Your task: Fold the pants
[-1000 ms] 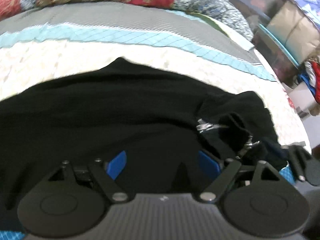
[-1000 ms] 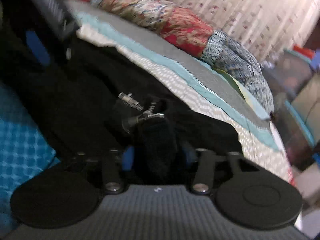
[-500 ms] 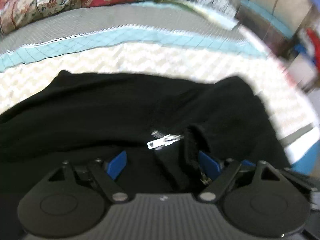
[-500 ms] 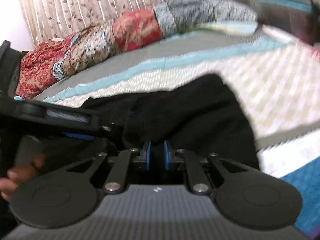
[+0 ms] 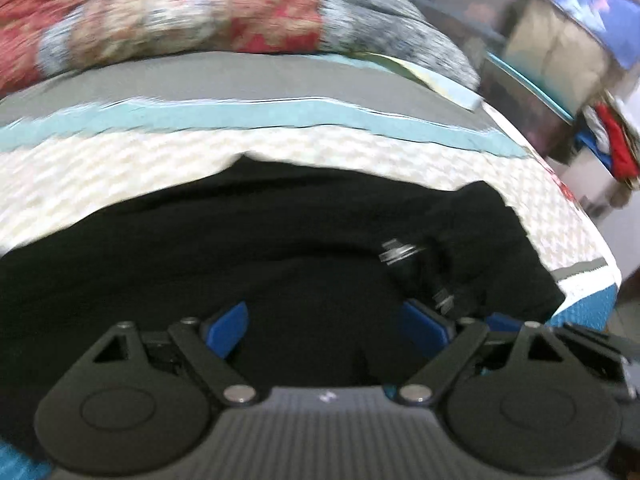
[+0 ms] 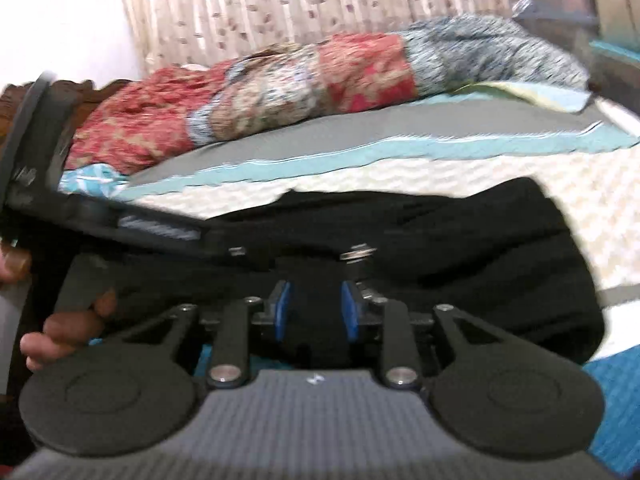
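Looking along my left claw (image 5: 324,320), I saw its blue pads spread wide and opening, the black pants (image 5: 240,248) lying under and between them without being pinched. The pants were heaped on the bed (image 5: 120,172), across its cream quilted band, their metal zipper pull (image 5: 396,252) just ahead of my right-hand pad. My right claw (image 6: 314,312) was opening too, its pads a narrow gap apart with dark cloth between them; I could not tell if they pressed it. The zipper pull (image 6: 358,255) sat just beyond its right pad.

Half a second earlier the right pads had been almost together, and a second earlier a fold of cloth had stood bunched up between them. The left view had swung back so the zipper sat to the right again.

A patterned red quilt (image 5: 180,20) lay rolled along the bed's far side. From the right view, the left gripper's black body (image 6: 100,216) and the hand (image 6: 56,332) holding it crossed the left edge, covering part of the pants.
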Available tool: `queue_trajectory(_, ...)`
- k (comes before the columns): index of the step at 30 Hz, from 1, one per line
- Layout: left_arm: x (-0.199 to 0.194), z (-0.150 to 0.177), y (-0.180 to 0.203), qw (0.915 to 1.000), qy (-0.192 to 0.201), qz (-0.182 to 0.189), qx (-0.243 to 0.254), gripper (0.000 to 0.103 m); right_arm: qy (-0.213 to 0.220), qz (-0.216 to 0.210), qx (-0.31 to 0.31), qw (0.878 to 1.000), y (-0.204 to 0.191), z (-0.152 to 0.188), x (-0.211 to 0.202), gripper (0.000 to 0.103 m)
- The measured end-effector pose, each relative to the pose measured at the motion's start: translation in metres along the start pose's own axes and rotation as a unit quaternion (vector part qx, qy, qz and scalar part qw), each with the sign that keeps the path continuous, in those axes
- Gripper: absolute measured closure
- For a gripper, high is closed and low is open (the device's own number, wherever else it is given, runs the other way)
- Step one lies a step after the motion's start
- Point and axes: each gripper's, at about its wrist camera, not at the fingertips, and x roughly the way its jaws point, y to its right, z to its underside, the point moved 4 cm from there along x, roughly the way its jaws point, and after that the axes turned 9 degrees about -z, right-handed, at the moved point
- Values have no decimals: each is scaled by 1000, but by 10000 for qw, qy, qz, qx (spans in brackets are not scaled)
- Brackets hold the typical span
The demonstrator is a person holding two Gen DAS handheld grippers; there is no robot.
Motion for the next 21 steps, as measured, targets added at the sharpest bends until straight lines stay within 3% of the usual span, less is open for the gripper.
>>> queue_trajectory(5, -56, 44, -71, 9993, 209, -219, -229, 11, -424, -357, 212, 9982, -38, 17, 40, 71)
queue_trajectory(9, -88, 65, -128, 9955, 378, -334, -802, 4, -667, -550, 35, 9963, -68, 14, 67, 71)
queue_trajectory(11, -90, 68, -160, 9896, 431, -516, -1274, 0, -713, -573, -149, 9957, -84, 6, 79, 71)
queue_trajectory(15, -83, 72, -224, 9660, 427, -708, -2450, 0, -722, -618, -290, 9951, -111, -5, 100, 71)
queue_trajectory(21, -57, 61, -264, 9505, 540, -724, -2974, 0, -627, -693, 36, 9956, -147, -17, 138, 73)
